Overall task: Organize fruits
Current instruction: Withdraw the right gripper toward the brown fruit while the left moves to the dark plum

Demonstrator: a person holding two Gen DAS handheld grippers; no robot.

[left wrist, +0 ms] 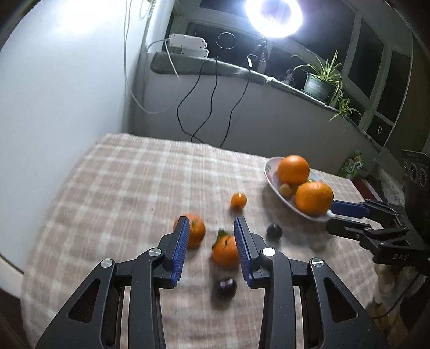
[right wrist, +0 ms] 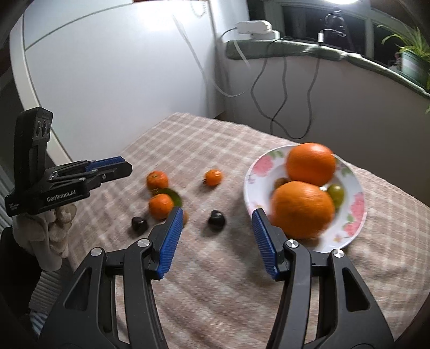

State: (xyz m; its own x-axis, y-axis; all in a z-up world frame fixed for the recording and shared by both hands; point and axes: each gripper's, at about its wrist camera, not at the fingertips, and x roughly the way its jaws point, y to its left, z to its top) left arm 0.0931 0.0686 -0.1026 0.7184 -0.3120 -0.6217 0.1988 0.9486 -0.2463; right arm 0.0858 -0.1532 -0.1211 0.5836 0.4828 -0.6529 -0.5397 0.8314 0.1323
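currently one container in play: floral bowl on the right side of the tabletop, which is covered with a beige plaid cloth. bowl holds two big oranges, one at the back and one at the front, touching each other. beside them in the bowl: a green round fruit and a small yellowish fruit, partly hidden by the oranges.

loose on the cloth, outside the bowl: three mandarins, far left one, near one with a green leaf behind it, and a smaller one closer to the bowl. two dark fruits too, left and right; blurred, type unclear.

left tongs spread wide, holding nothing, over the loose group. in the left wrist view the leafy mandarin sits just against the right finger's inner side, another mandarin shows behind the left finger, one dark fruit lies lower in the gap.

right tongs also spread, empty. right finger tip overlaps the bowl's near rim next to the front orange; contact unclear. from the left wrist view the right tongs straddle the bowl's near rim, blue pad just above it.

background: ring light, potted plant on the sill.
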